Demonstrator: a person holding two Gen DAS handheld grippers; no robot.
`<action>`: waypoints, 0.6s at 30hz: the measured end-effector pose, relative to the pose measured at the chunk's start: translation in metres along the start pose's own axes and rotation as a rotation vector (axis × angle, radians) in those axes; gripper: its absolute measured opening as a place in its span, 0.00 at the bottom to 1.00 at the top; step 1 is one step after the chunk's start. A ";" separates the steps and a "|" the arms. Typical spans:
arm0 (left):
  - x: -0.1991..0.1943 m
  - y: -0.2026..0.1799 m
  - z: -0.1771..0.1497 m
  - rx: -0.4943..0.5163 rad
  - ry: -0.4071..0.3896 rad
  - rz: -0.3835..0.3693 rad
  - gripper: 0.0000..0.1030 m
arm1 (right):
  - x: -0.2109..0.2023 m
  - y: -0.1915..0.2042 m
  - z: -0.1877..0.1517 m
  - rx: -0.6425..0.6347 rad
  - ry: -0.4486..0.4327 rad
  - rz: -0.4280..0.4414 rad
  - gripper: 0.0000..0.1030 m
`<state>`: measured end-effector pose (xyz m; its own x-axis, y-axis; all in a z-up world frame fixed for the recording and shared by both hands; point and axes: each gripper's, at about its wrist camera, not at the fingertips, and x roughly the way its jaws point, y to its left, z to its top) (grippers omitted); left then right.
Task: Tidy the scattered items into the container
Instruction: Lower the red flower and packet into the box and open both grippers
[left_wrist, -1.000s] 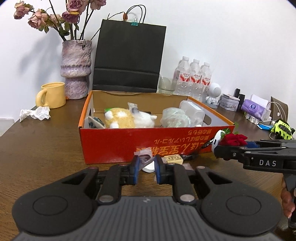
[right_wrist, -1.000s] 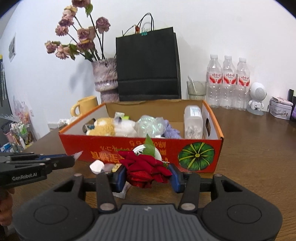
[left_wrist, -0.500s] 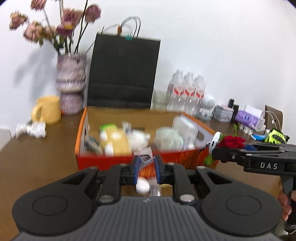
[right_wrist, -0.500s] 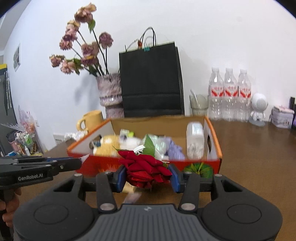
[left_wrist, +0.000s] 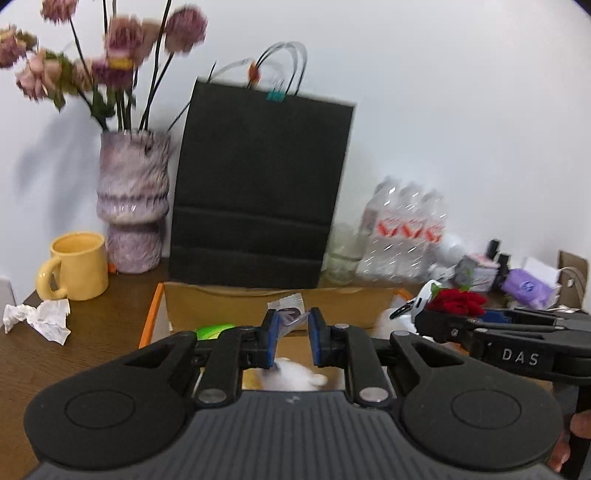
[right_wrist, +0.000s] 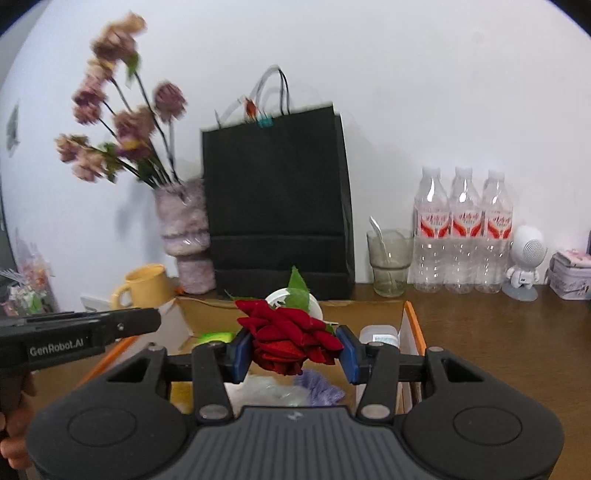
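Observation:
My left gripper (left_wrist: 291, 325) is shut on a small clear plastic packet (left_wrist: 287, 314) and holds it over the open orange cardboard box (left_wrist: 149, 317). My right gripper (right_wrist: 293, 345) is shut on a red fabric rose (right_wrist: 291, 339) with green leaves (right_wrist: 295, 286), also above the box (right_wrist: 413, 325). The rose shows in the left wrist view (left_wrist: 456, 301) at the right. The box holds a white plush item (left_wrist: 295, 373), a green item (right_wrist: 214, 336), a purple item (right_wrist: 319, 386) and a plastic container (right_wrist: 380, 334).
A black paper bag (left_wrist: 258, 184) and a vase of dried flowers (left_wrist: 133, 199) stand behind the box. A yellow mug (left_wrist: 75, 266) and crumpled paper (left_wrist: 40, 315) are at the left. Water bottles (right_wrist: 463, 236), a glass (right_wrist: 389, 260) and a white figure (right_wrist: 526, 262) are at the right.
Both grippers have risen from the table in front of the box and moved forward over its opening, each carrying its item. The box front has dropped out of view.

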<state>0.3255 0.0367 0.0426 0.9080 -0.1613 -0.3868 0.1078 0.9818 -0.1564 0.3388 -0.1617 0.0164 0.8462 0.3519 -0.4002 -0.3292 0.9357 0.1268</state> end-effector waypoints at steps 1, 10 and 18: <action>0.008 0.003 0.000 -0.001 0.011 0.009 0.17 | 0.010 -0.002 0.000 0.004 0.011 -0.001 0.45; 0.046 0.017 -0.003 0.003 0.078 0.033 0.18 | 0.051 -0.009 -0.007 -0.003 0.091 -0.022 0.45; 0.041 0.008 -0.002 0.035 0.067 0.156 1.00 | 0.049 -0.007 -0.004 -0.026 0.148 -0.046 1.00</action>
<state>0.3630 0.0375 0.0238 0.8860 -0.0117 -0.4635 -0.0173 0.9982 -0.0583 0.3807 -0.1516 -0.0077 0.7901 0.2994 -0.5349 -0.3036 0.9492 0.0829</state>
